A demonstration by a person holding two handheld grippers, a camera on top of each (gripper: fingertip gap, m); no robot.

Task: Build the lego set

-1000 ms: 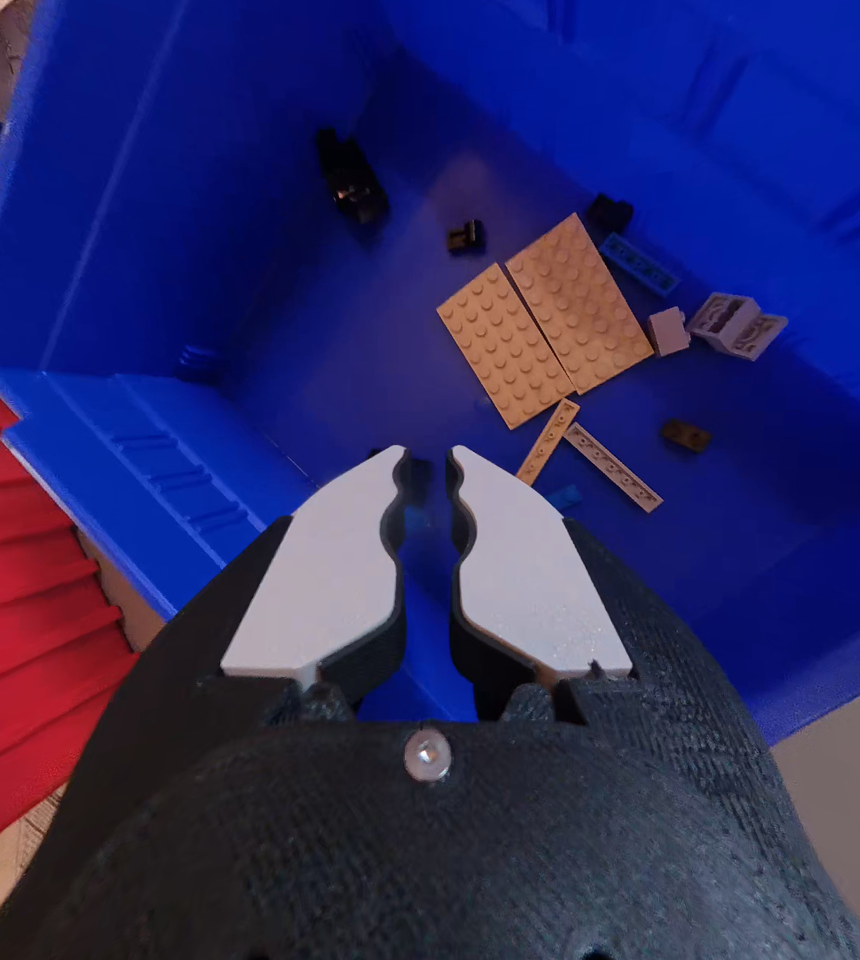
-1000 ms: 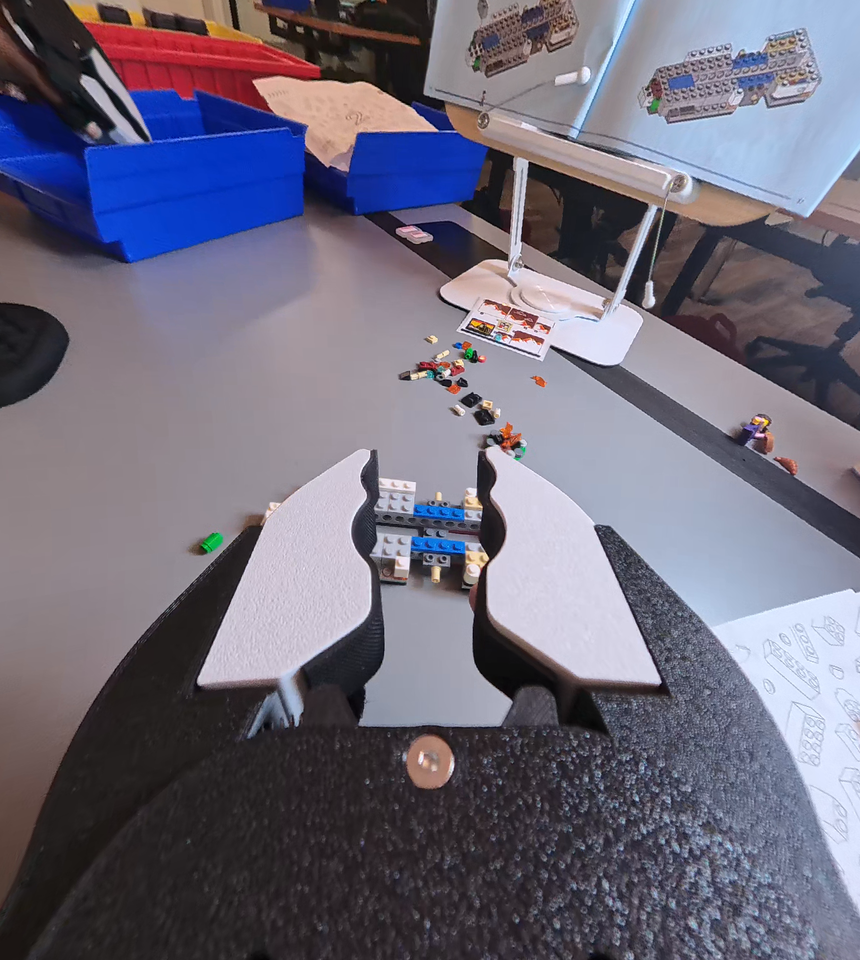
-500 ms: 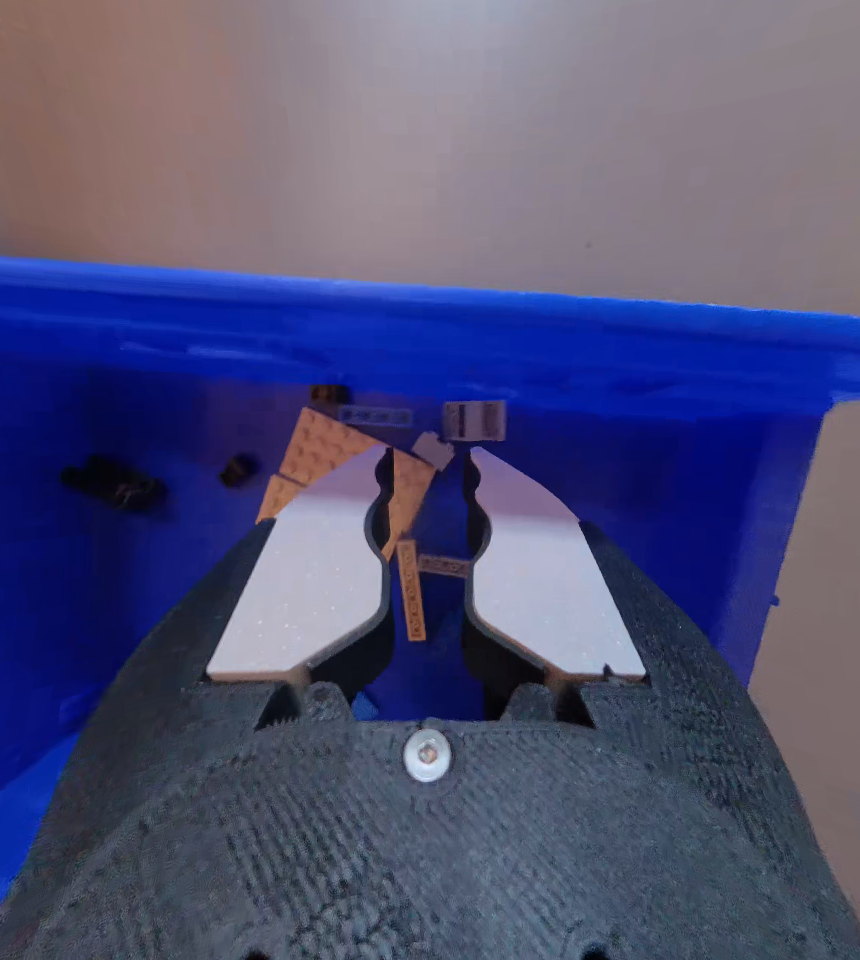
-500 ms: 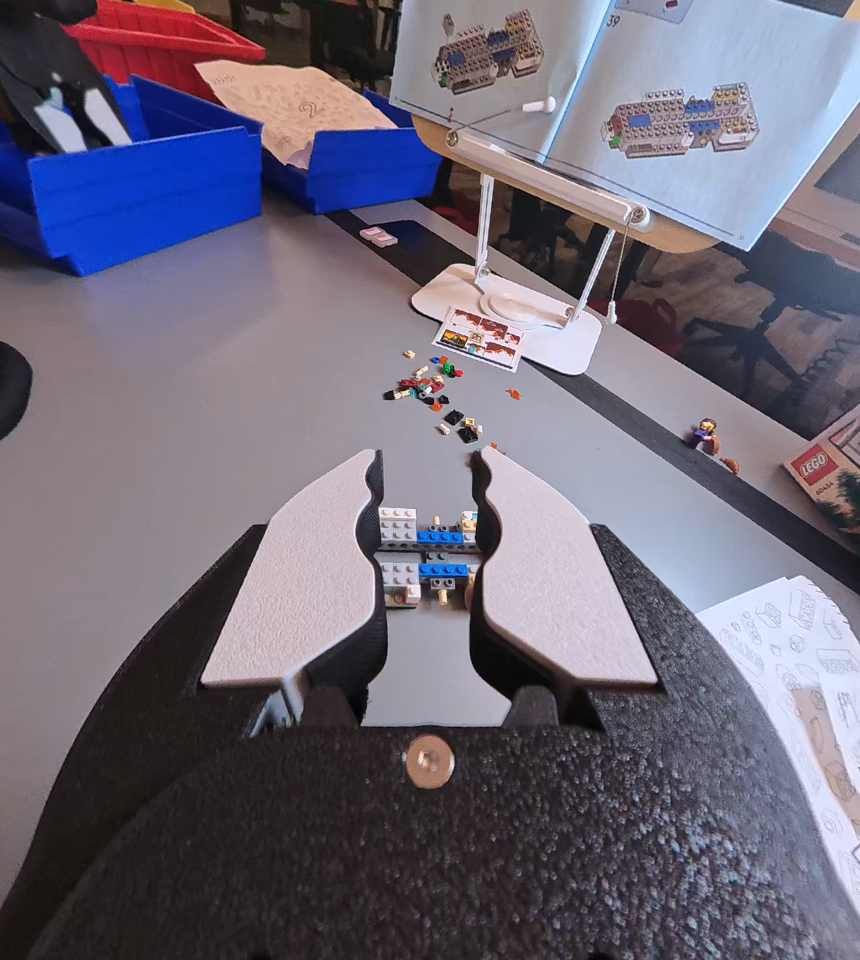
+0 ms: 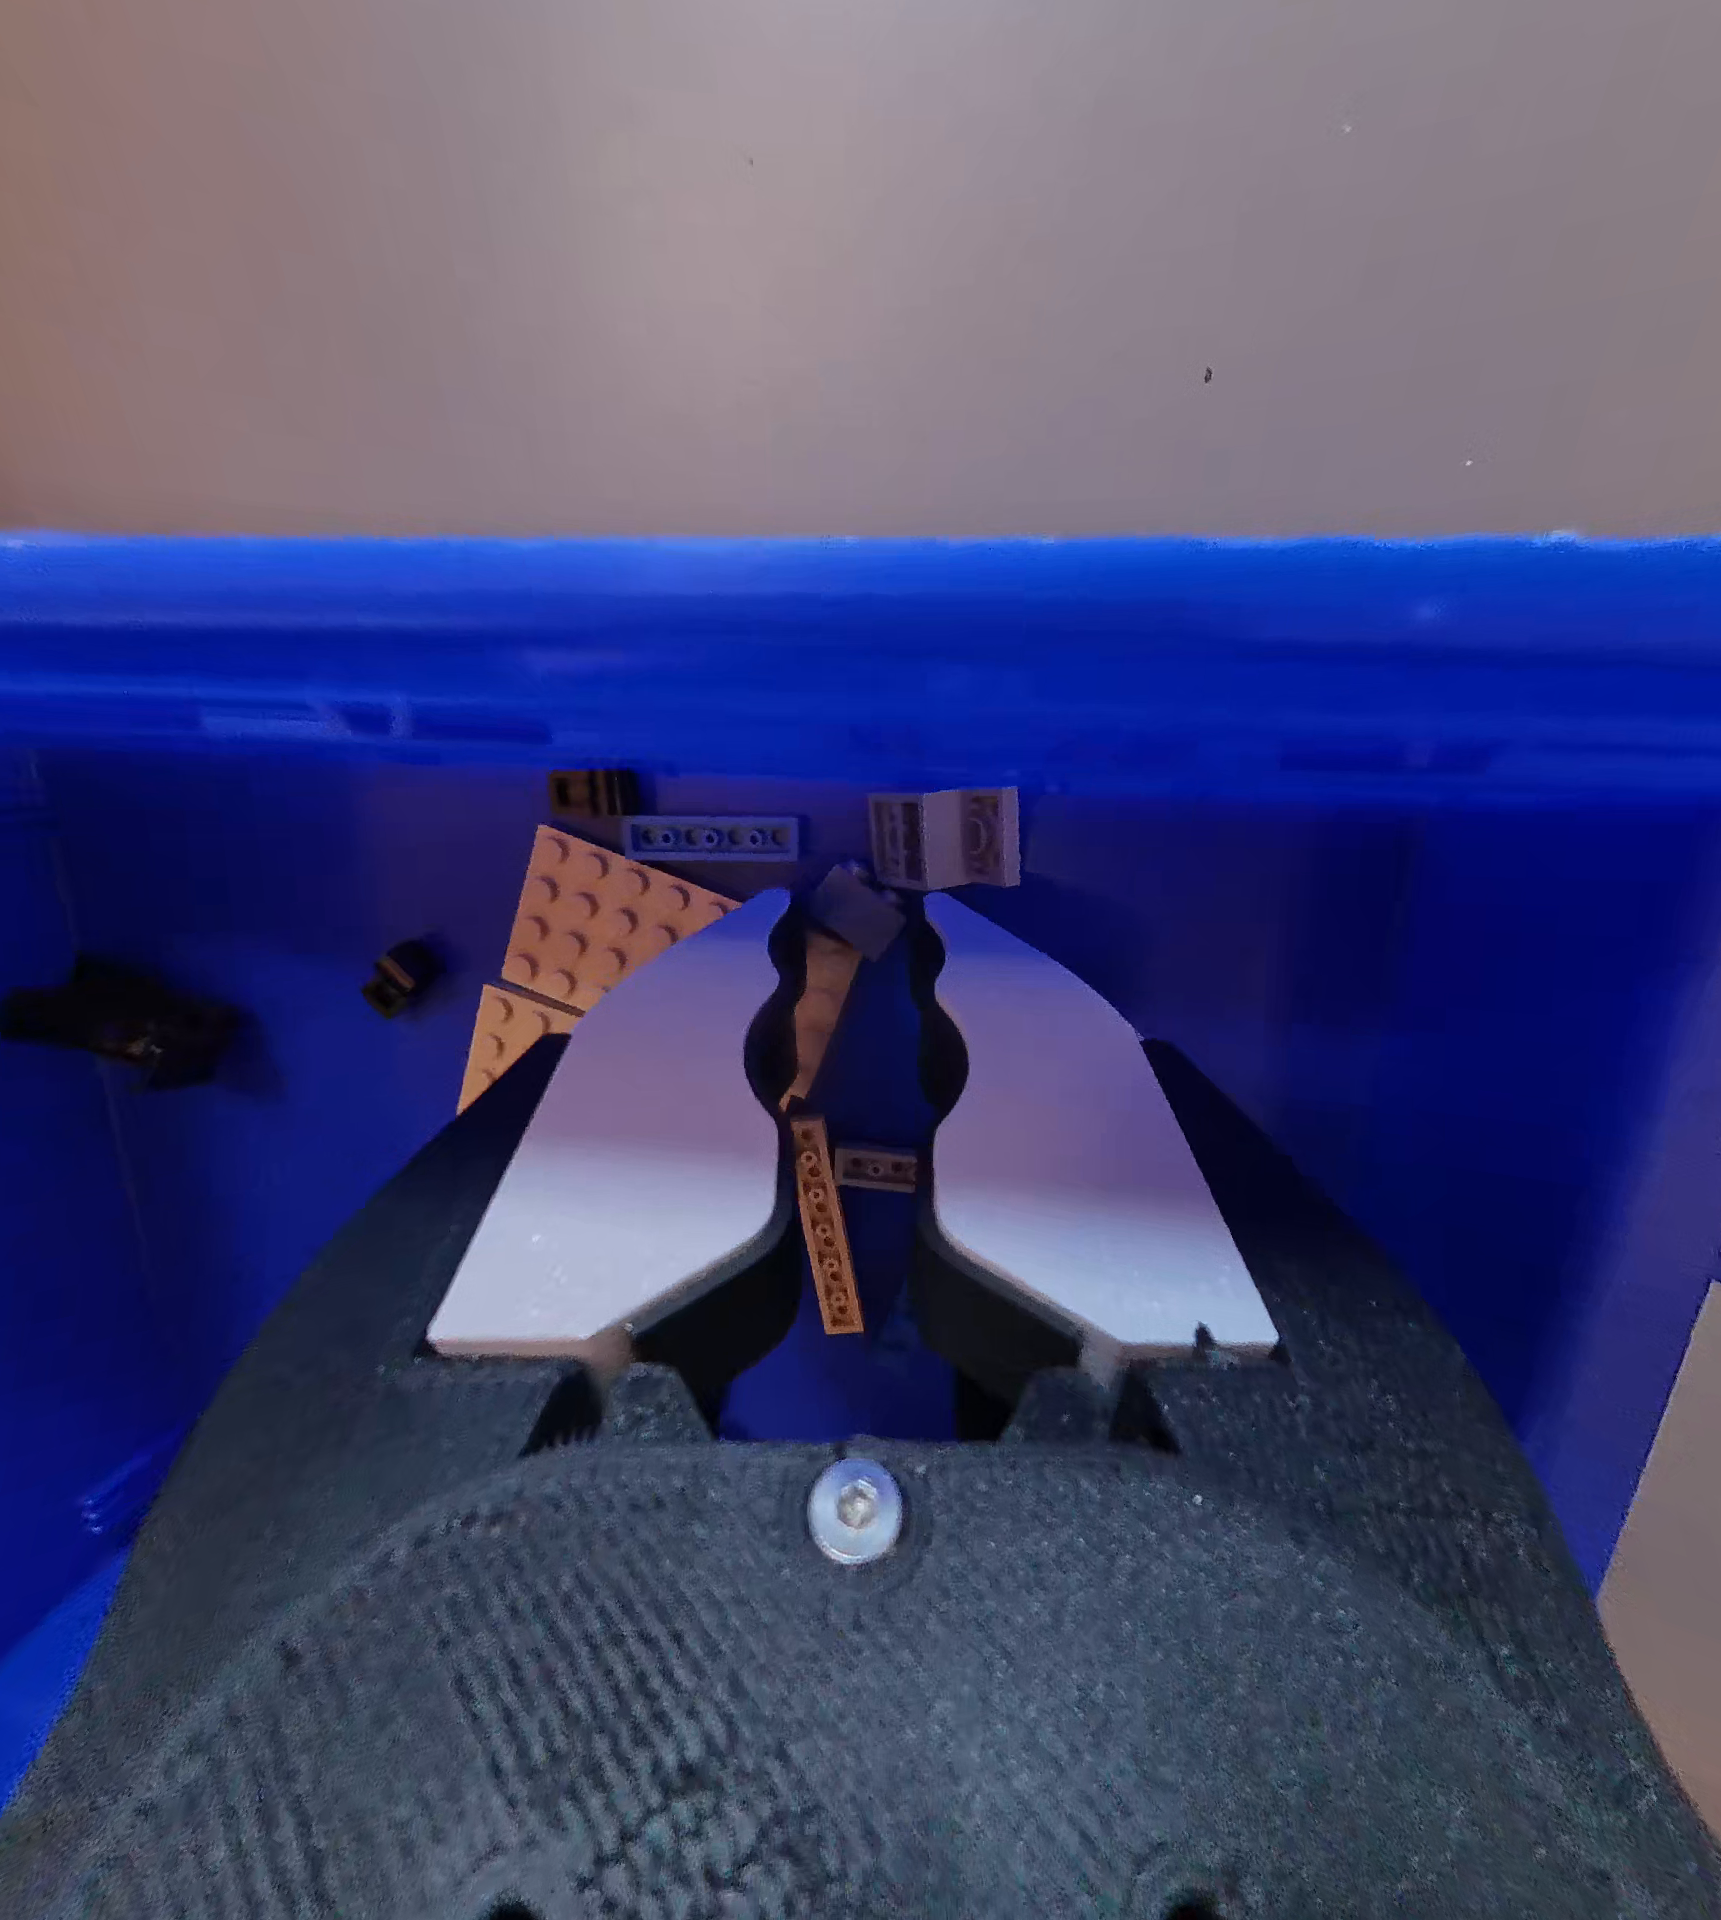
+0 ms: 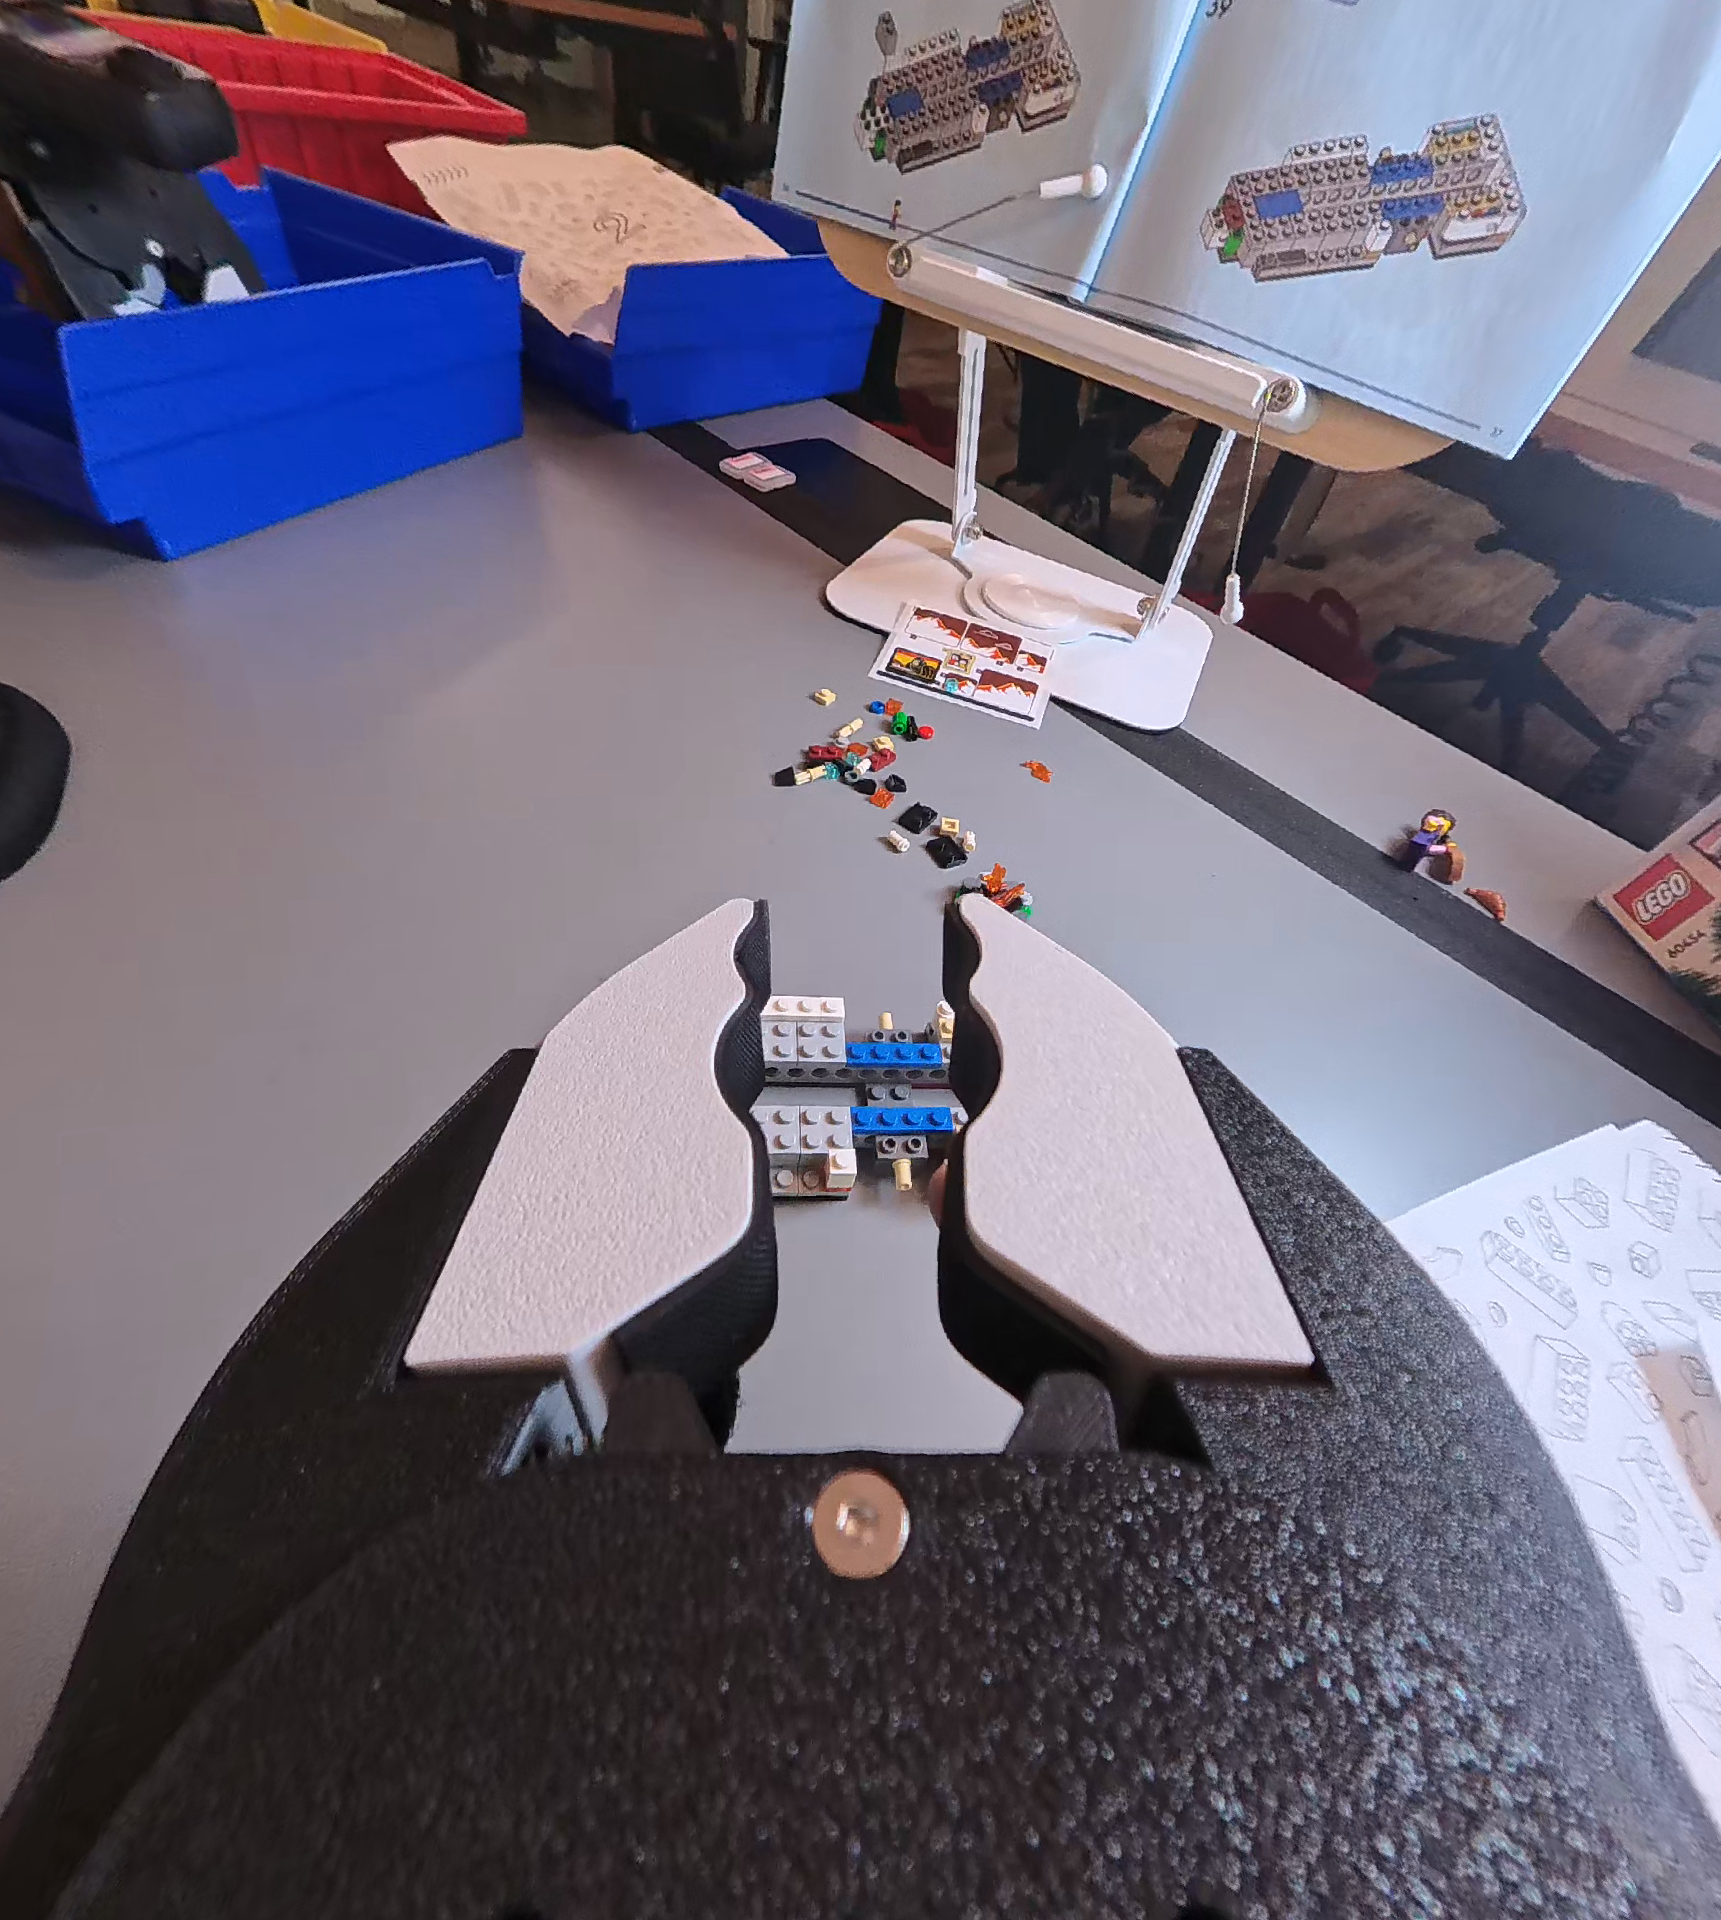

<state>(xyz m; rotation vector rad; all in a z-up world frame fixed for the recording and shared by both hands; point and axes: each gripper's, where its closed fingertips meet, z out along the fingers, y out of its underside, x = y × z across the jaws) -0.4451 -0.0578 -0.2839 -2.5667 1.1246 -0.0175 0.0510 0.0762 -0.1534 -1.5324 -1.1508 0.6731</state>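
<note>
My left gripper [image 5: 854,914] has its fingers narrowly parted around a small grey brick [image 5: 856,911] inside the blue plastic bin [image 5: 835,665]; contact is unclear. My right gripper [image 6: 856,920] fingers bracket the grey-and-blue brick assembly [image 6: 856,1091] on the grey counter [image 6: 368,727]; whether they press on it is unclear.

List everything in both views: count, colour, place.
Blue bins: two, far left of table.
Red bin: one, behind them.
Tan plates: two, bin floor.
Tan strip: one, bin floor.
Small grey brick: one, bin floor.
Pale block: one, far bin wall.
Black pieces: three, bin floor.
Brick assembly: one, grey, white, blue, on table.
Loose pieces: many, mixed colours, table.
Booklet stand: one, white.
Minifigure: one, purple, right.
Left hand-held gripper: black, white, in bin, tips at small grey brick.
Right hand-held gripper: black, white, fingers against both sides of brick assembly.
</note>
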